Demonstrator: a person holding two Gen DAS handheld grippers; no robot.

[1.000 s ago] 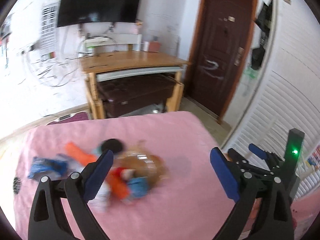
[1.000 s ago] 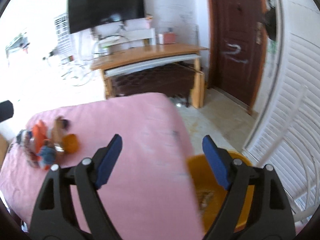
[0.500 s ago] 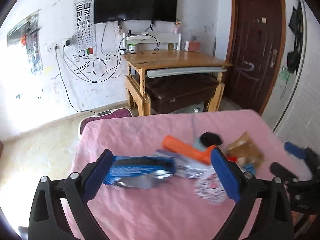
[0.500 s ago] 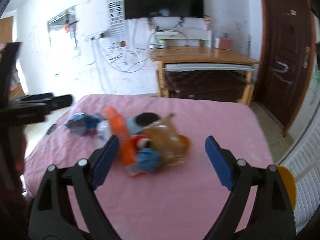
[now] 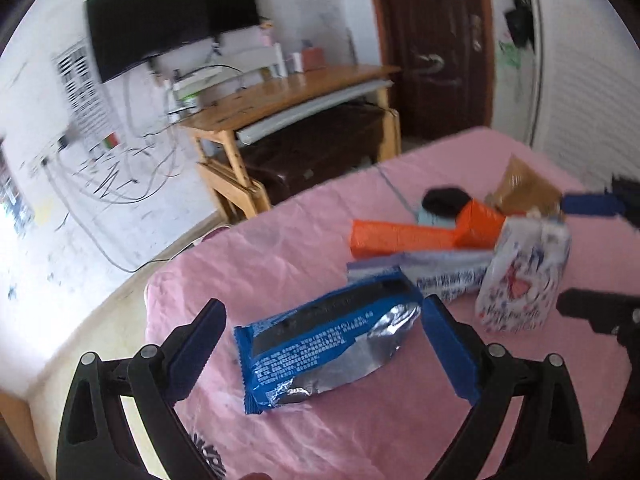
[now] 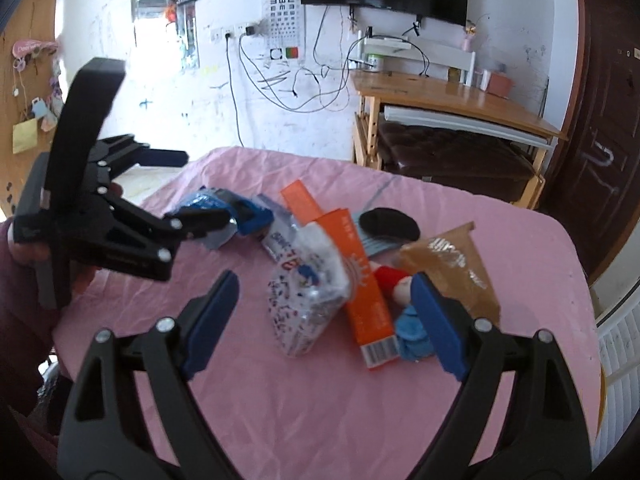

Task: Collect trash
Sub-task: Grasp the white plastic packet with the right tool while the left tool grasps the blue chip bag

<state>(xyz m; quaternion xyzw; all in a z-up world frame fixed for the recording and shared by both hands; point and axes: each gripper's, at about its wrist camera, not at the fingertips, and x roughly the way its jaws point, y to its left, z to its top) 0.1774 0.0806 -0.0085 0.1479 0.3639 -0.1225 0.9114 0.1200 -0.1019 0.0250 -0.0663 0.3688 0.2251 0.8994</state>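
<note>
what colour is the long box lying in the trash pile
Orange box, with a white barcode end; clearest in the right wrist view.

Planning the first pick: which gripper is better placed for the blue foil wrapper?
Left. The left gripper is open with the blue foil wrapper lying right between its fingers. The right gripper is also open but frames the white printed bag and orange box, farther from the wrapper.
</note>
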